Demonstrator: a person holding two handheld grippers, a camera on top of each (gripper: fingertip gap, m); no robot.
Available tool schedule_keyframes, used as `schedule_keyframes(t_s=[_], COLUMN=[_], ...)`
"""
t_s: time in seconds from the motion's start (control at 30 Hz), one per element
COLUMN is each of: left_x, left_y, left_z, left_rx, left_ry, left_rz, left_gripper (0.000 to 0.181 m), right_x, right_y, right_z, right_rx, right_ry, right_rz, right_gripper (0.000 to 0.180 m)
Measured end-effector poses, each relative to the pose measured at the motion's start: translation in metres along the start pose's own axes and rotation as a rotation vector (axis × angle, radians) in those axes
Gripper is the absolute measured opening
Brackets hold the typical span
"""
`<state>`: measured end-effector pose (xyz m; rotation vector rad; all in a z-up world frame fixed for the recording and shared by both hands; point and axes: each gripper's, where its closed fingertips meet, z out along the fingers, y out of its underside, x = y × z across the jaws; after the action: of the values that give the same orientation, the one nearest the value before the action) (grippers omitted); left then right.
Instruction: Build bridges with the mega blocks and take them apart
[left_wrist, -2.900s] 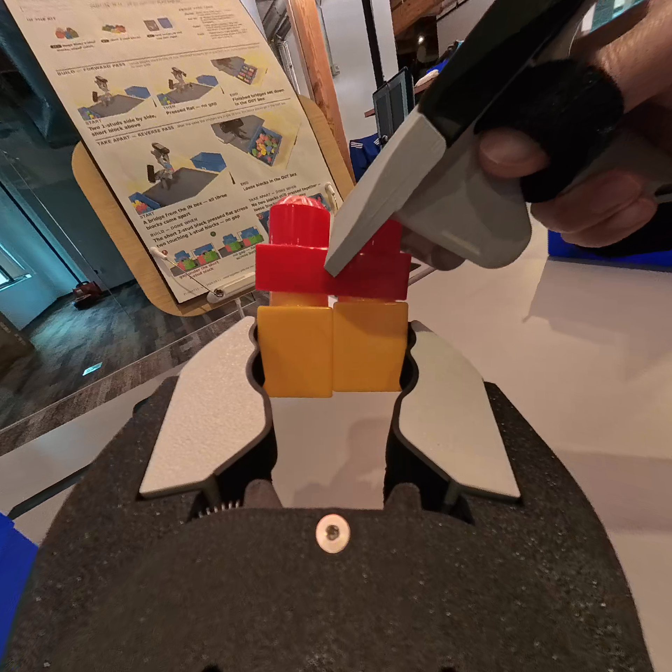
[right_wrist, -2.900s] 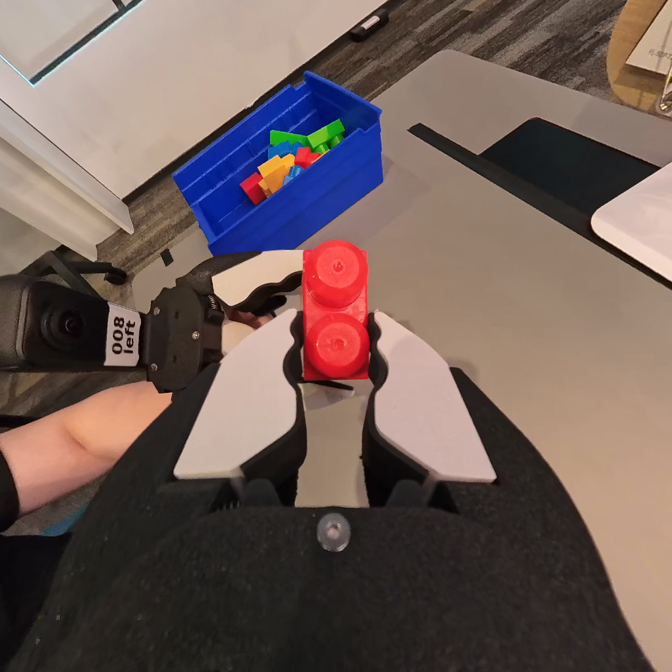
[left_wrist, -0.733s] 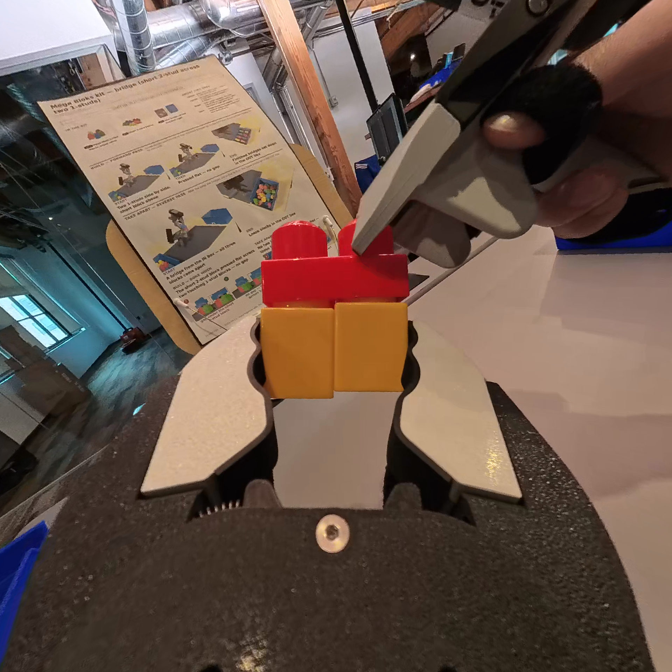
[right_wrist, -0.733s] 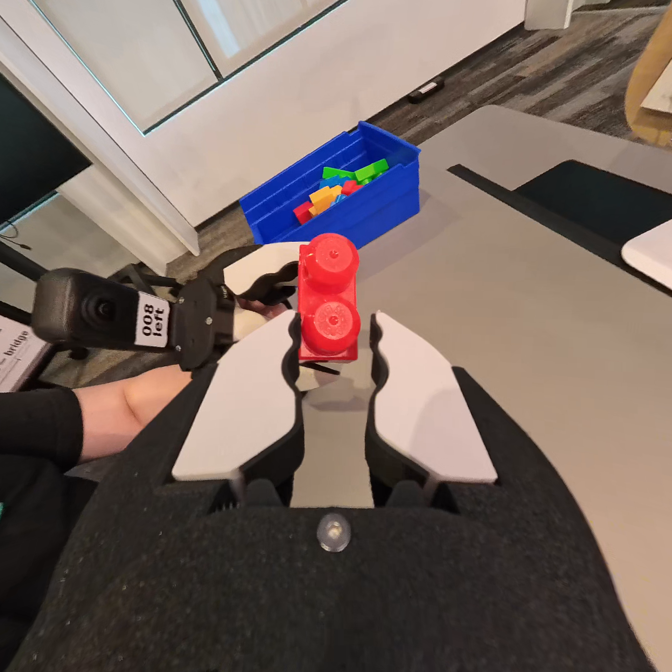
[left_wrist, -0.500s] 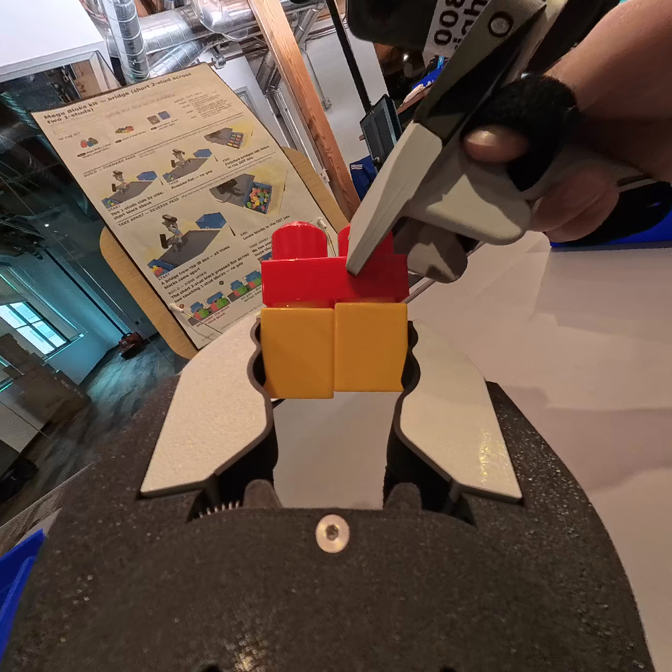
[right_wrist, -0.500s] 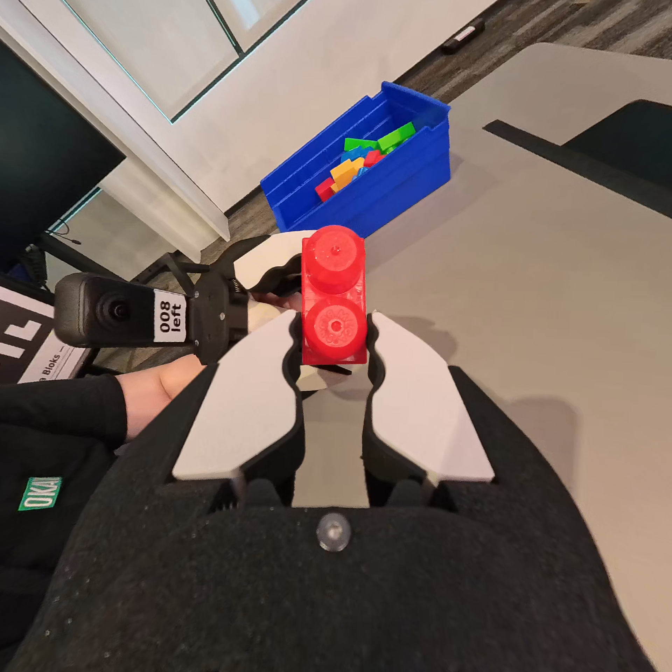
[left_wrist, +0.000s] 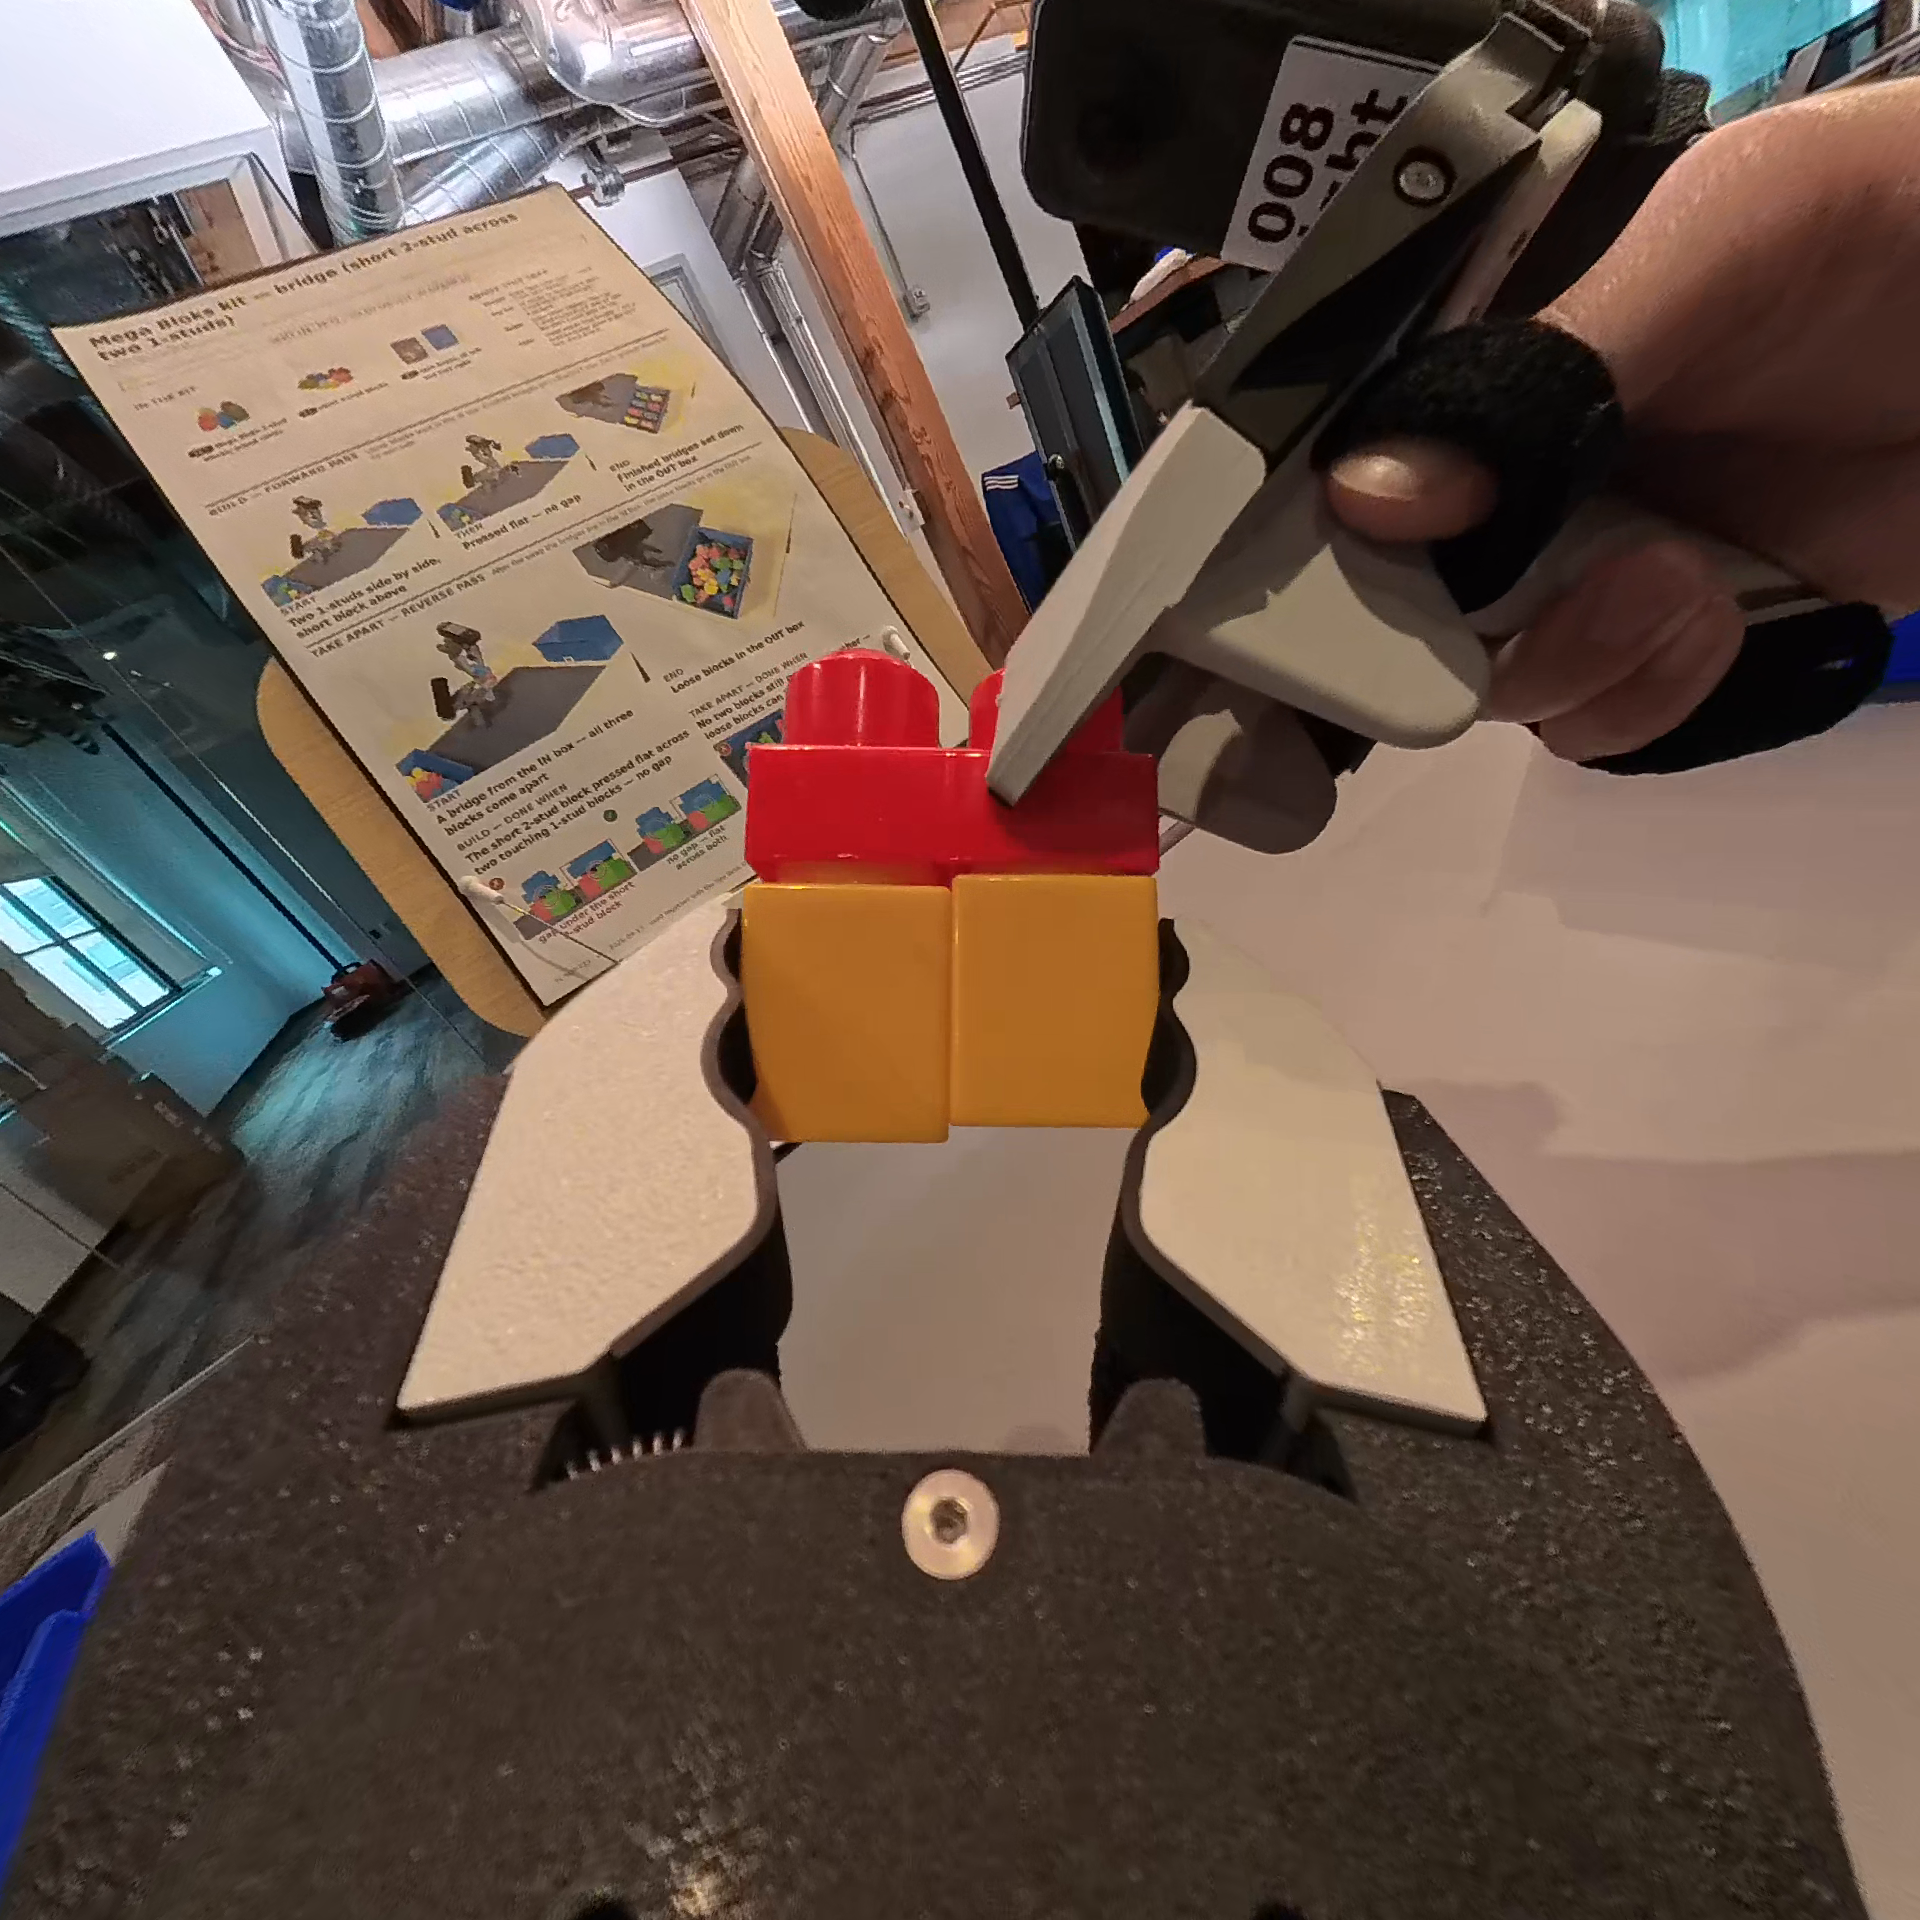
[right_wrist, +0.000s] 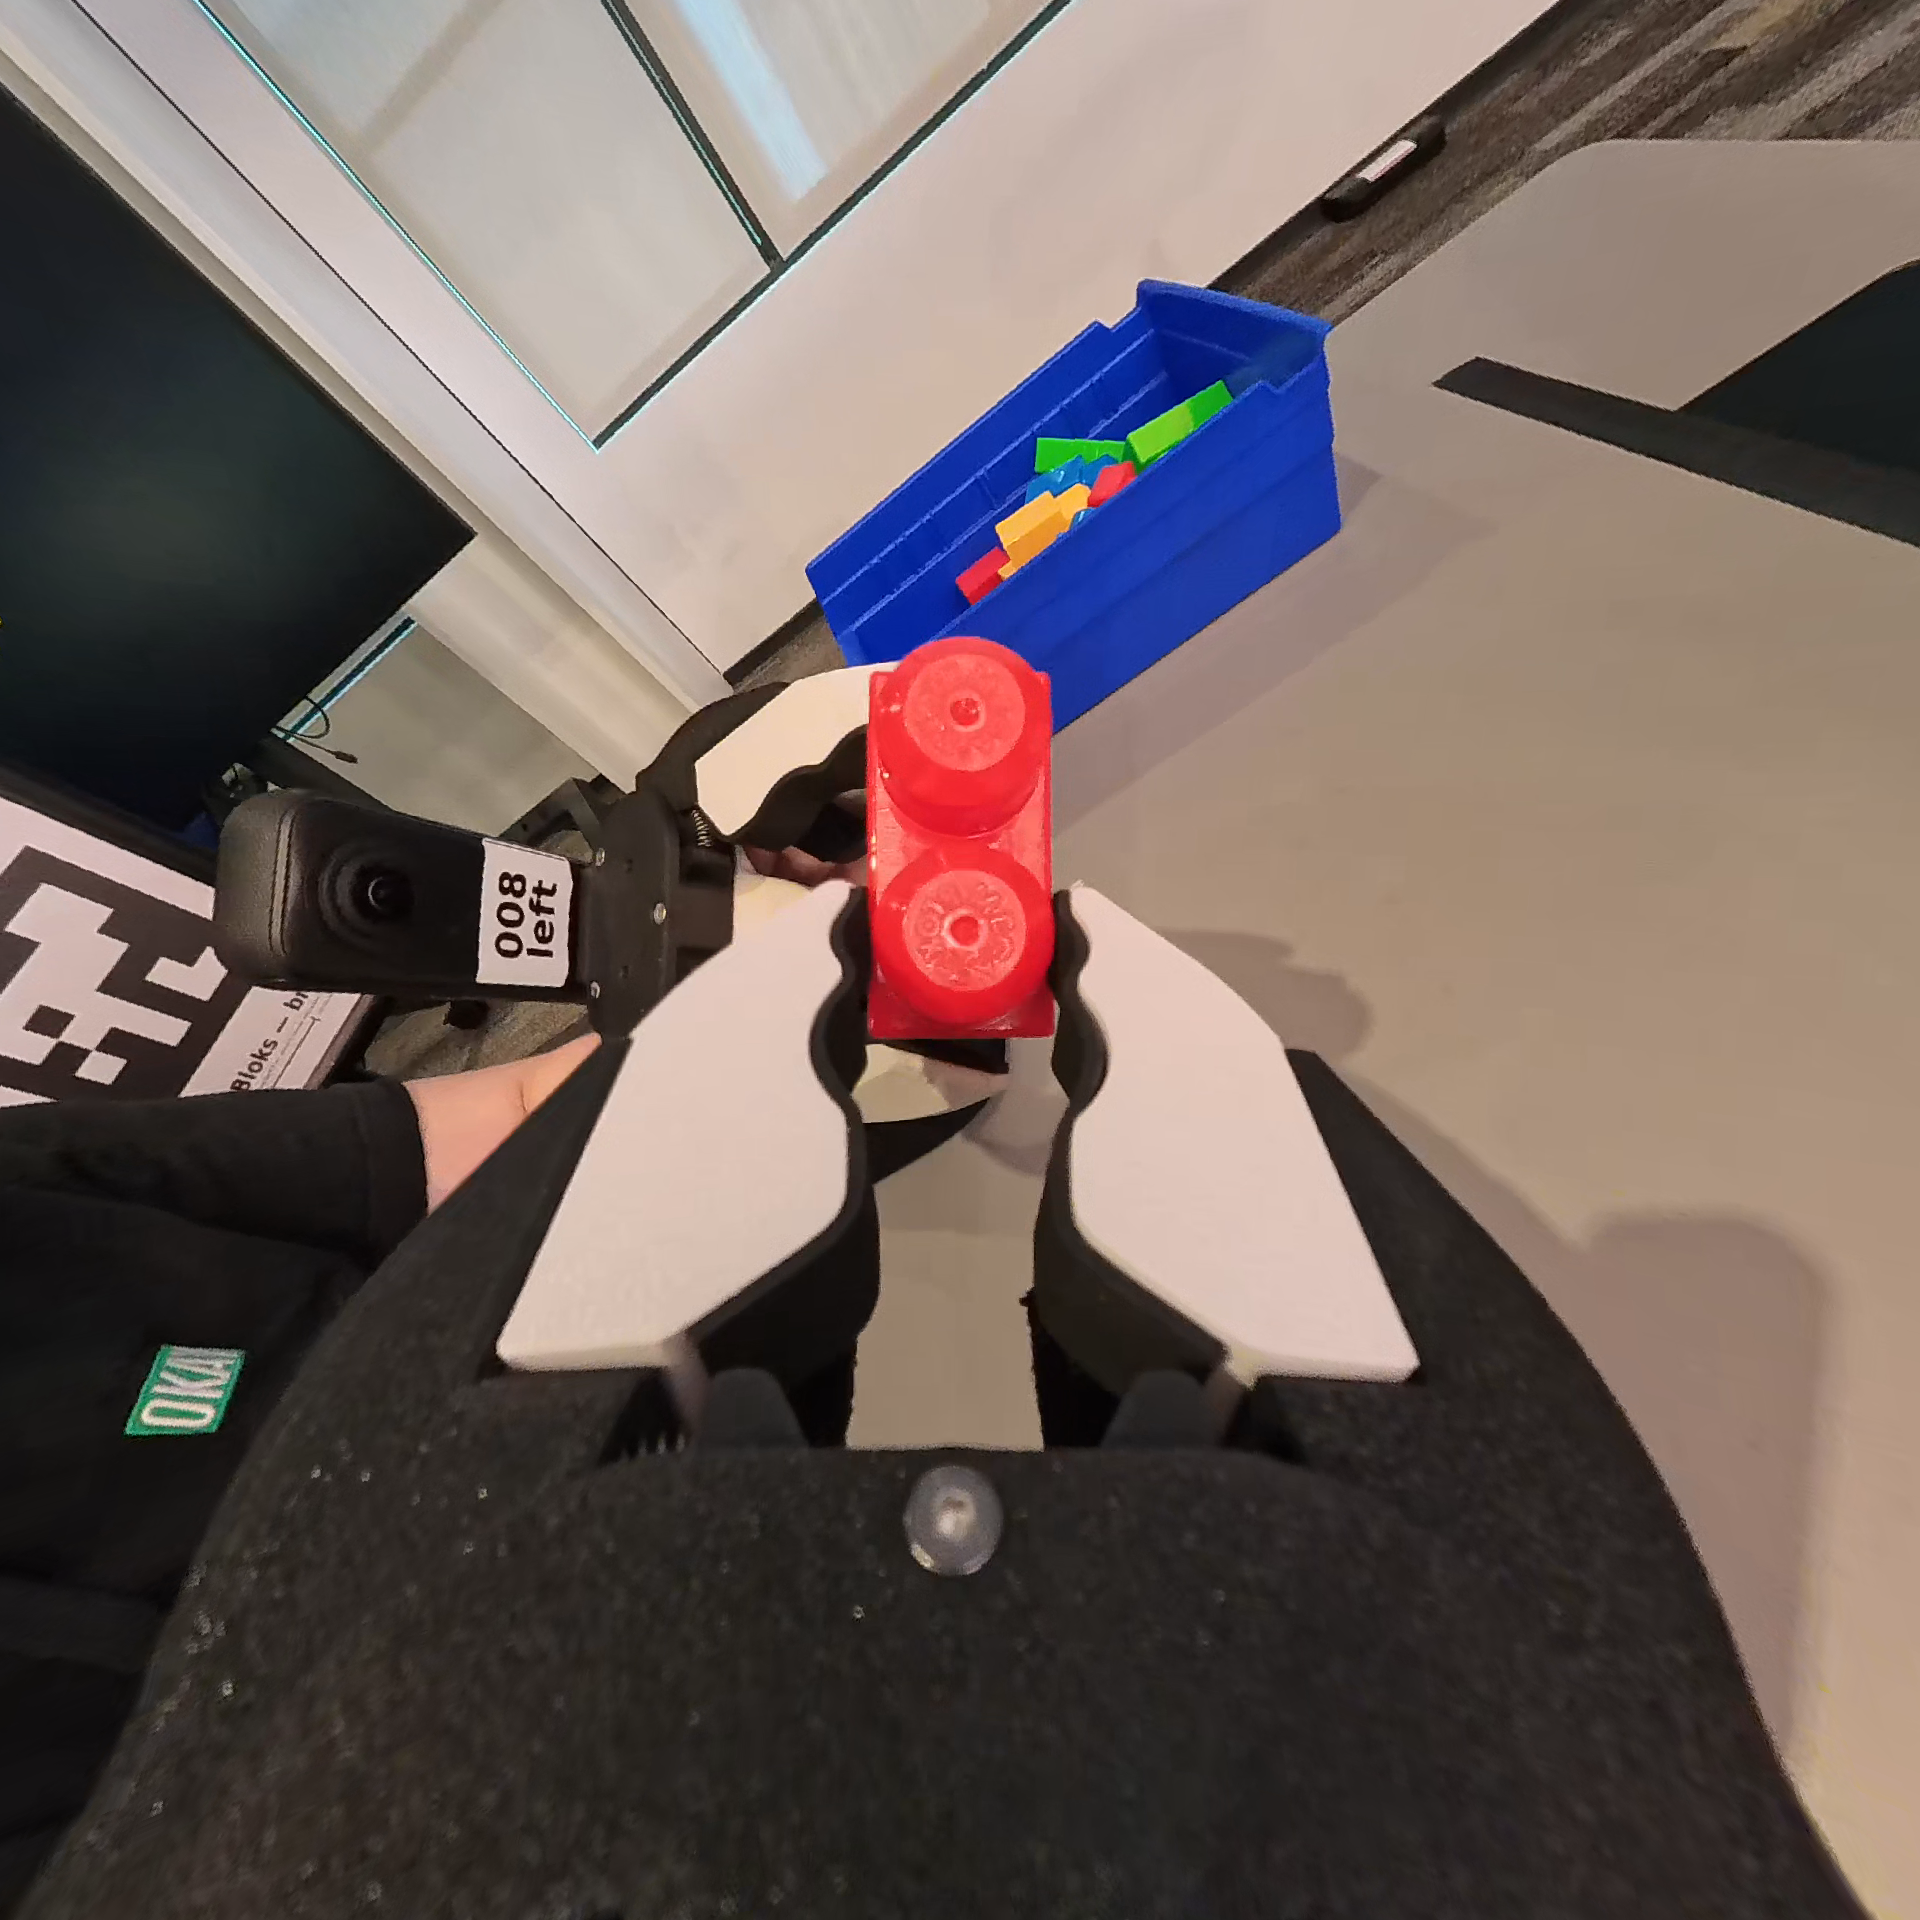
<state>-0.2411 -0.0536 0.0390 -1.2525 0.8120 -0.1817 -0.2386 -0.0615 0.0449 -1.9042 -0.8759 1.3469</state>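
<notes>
— Closed back onto the red two-stud block (right_wrist: 961, 862) since the moment just before, right gripper (right_wrist: 958, 961) now pinching the near stud from both sides.

— And the left gripper (left_wrist: 948, 1003)?

— Clamped on two yellow one-stud blocks (left_wrist: 948, 1006) standing side by side and touching, held off the desk (left_wrist: 1558, 1039). Red block seated across both, a thin gap showing under its left half.

— Seen from the left wrist?

— One grey finger (left_wrist: 1101, 613) of the right gripper slanting down onto the red block's right half, a hand (left_wrist: 1714, 436) in a black fingerless glove behind it.

— Farther out?

— Blue bin (right_wrist: 1122, 540) on the desk beyond, holding loose green, blue, red and yellow blocks. Instruction poster (left_wrist: 436, 540) leaning on a wooden board behind the bridge.
</notes>
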Motion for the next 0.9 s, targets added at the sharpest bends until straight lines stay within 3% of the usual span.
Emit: schedule_keyframes(t_s=[0.47,0.73,0.8,0.9], left_x=[0.0,0.025,0.031,0.036], left_y=[-0.006,0.006,0.008,0.014], left_z=[0.003,0.01,0.011,0.012], left_rx=[0.009,-0.065,-0.079,-0.108], left_ry=[0.015,0.099,0.143,0.207], left_rz=[0.05,0.156,0.127,0.049], left_gripper=[0.074,0.074,0.074,0.074], right_x=[-0.002,0.011,0.015,0.021], right_y=[-0.002,0.01,0.015,0.02], right_z=[-0.004,-0.007,-0.005,-0.004], right_rx=[-0.06,-0.186,-0.203,-0.179], right_ry=[0.014,0.048,0.057,0.034], right_rz=[-0.084,-0.054,-0.054,0.008], right_gripper=[0.033,0.046,0.036,0.035])
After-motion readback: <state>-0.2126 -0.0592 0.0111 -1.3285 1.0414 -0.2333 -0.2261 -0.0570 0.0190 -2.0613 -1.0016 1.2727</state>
